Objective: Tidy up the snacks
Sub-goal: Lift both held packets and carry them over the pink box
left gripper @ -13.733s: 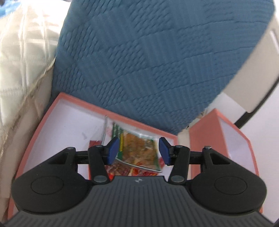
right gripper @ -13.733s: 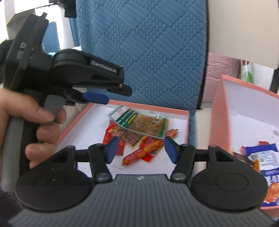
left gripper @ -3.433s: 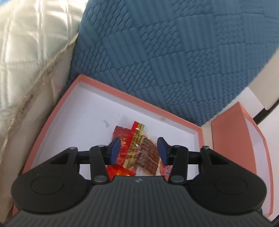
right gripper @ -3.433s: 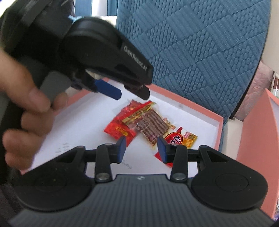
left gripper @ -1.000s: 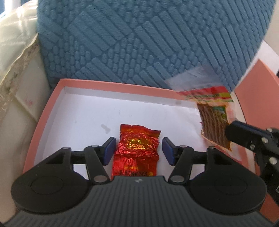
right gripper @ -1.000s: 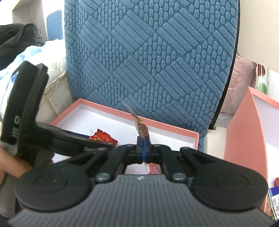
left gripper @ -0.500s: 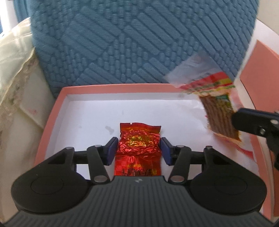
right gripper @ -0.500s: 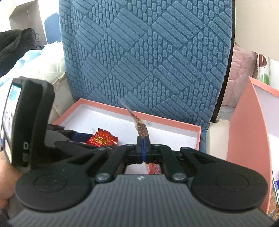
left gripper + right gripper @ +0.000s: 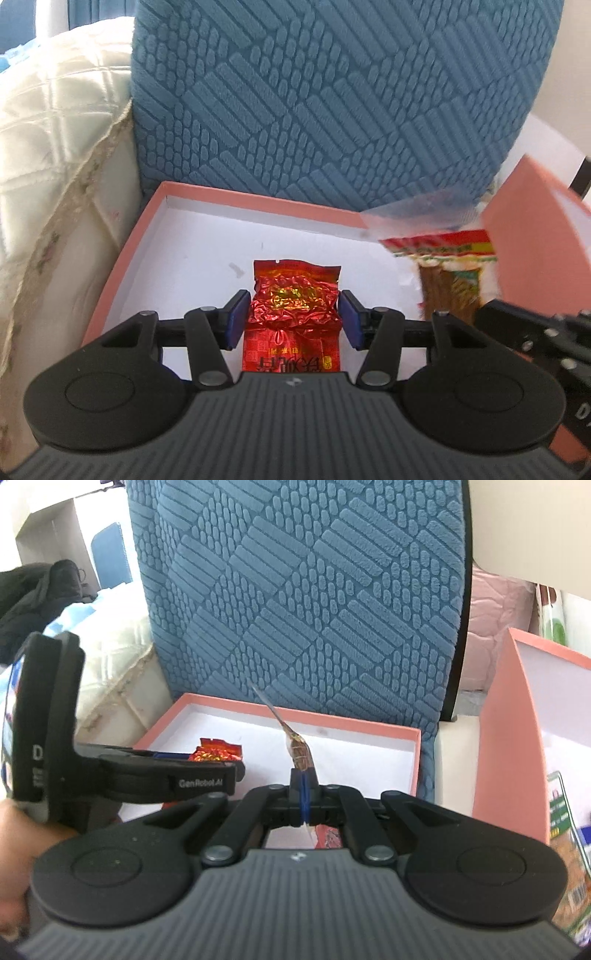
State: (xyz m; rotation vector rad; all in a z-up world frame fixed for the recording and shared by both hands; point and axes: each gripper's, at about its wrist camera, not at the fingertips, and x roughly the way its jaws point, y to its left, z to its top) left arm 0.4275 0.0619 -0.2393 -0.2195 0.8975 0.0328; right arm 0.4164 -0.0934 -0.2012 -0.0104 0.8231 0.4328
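Left wrist view: the left gripper (image 9: 292, 319) stands wide, its blue pads either side of a red foil packet (image 9: 293, 317) lying flat in the pink tray (image 9: 122, 258); contact cannot be told. At right, a clear meat-stick packet (image 9: 448, 275) hangs above the tray's far corner.

Right wrist view: the right gripper (image 9: 303, 797) is pinched on that meat-stick packet (image 9: 295, 747), seen edge-on, by its lower edge only. The second pink box (image 9: 509, 746) stands to the right. Risk, as judged: the thin edge grip may slip in transit; closing on crinkled foil may skid it sideways.
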